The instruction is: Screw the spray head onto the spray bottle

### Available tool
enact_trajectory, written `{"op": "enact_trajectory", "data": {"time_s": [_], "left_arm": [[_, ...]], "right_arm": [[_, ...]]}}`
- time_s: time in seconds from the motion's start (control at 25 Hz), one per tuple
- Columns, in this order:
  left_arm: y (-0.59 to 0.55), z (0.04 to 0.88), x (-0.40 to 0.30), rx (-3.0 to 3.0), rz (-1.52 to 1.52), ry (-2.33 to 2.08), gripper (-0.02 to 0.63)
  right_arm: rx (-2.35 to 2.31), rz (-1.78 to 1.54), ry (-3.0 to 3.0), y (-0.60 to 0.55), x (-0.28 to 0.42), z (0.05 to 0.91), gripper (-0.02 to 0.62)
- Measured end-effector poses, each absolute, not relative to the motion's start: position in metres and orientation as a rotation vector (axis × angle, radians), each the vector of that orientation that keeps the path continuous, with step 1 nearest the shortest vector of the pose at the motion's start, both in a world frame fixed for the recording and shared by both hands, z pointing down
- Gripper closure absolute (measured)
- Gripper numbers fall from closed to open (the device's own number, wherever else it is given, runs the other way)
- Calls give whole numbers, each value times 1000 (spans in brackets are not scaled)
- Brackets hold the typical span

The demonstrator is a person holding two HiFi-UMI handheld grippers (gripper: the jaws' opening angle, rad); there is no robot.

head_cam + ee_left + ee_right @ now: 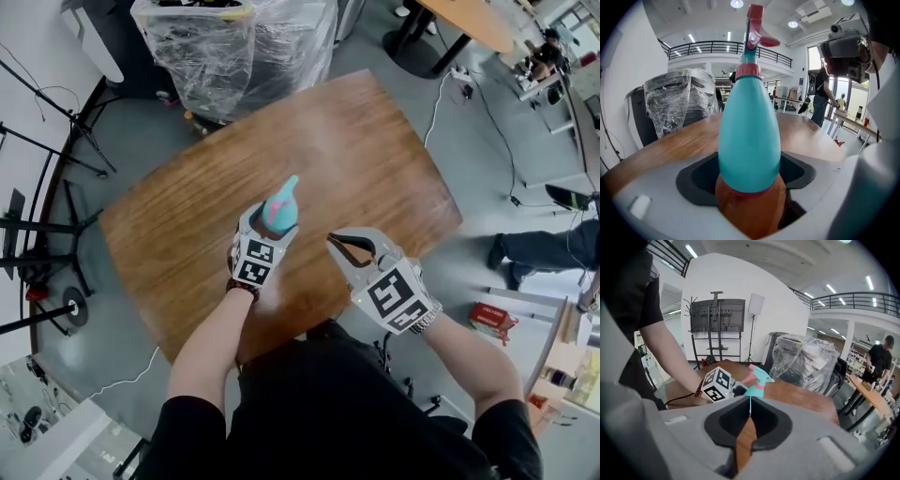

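A teal spray bottle (280, 210) stands tilted above the wooden table (375, 159), and my left gripper (270, 225) is shut on its wide lower body. In the left gripper view the bottle (749, 136) fills the gap between the jaws. The pink spray head (757, 28) sits on its neck above a pink collar. My right gripper (331, 240) hovers just right of the bottle, a little apart from it. Its jaws meet, with nothing between them (750, 401). From the right gripper view the spray head (757, 376) and the left gripper's marker cube (716, 384) lie ahead.
A pallet wrapped in clear plastic (234, 47) stands beyond the table's far edge. Black stands and tripods (47, 225) line the left. A person's legs (544, 248) and a red box (492, 319) are on the floor at right.
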State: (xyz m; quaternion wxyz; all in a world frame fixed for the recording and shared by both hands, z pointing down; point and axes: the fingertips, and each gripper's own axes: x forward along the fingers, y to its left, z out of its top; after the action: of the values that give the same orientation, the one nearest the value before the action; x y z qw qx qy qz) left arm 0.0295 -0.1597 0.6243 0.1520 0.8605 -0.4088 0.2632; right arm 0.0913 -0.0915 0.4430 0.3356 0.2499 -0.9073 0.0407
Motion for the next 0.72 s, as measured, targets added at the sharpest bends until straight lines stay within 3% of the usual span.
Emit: {"op": "enact_trajectory", "data": {"time_s": [0.72], "left_arm": [[-150,634,18,2464,848,-1138,178]], "right_arm": [[735,195,-2411,-77,77,464,601]]}}
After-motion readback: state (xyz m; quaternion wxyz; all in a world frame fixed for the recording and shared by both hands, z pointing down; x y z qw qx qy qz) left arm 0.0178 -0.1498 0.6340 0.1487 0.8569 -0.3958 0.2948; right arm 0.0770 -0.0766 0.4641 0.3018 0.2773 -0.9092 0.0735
